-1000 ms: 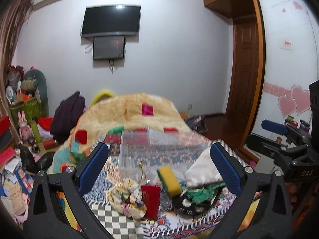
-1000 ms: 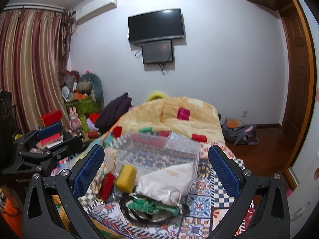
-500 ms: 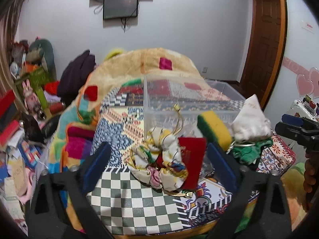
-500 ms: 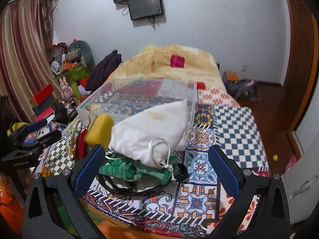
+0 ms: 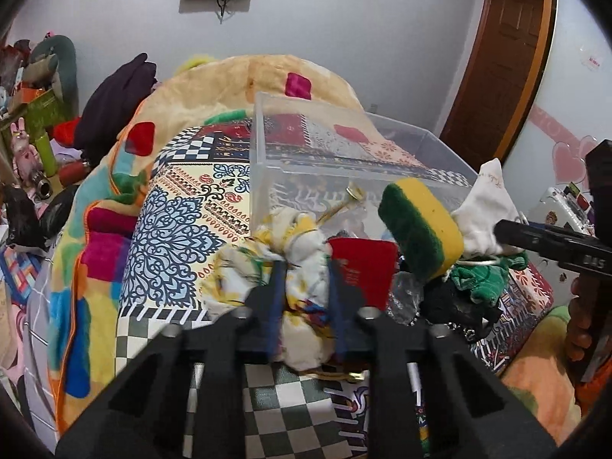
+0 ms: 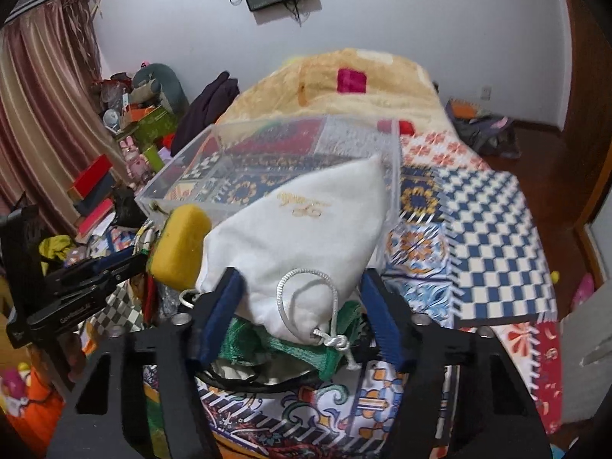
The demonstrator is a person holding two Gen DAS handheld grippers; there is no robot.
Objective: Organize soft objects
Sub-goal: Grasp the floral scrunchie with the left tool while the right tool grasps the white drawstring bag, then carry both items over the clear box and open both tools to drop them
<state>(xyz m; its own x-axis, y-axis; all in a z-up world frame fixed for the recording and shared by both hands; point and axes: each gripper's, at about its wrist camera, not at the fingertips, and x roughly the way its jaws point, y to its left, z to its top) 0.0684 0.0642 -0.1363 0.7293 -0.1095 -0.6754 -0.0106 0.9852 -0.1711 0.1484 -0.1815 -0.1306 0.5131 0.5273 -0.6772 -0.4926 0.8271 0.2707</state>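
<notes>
While left tool [image 5: 304,287] clamps one floral scrunchie [image 5: 279,267], right tool [image 6: 302,298] parted around one white pouch [image 6: 306,237], one sponge [image 5: 420,225]

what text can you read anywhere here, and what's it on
"GenRobot.AI", roughly: side of the left hand-held gripper.
"DAS", roughly: side of the right hand-held gripper.
Gold script on the white pouch: blurred, unreadable.
Red sticker on the wardrobe door: too small.

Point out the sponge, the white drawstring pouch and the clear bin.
sponge [image 5: 420,225], left wrist view, green scouring face.
white drawstring pouch [image 6: 302,229], right wrist view, middle of the cloth.
clear bin [image 5: 264,145], left wrist view, near left wall.
</notes>
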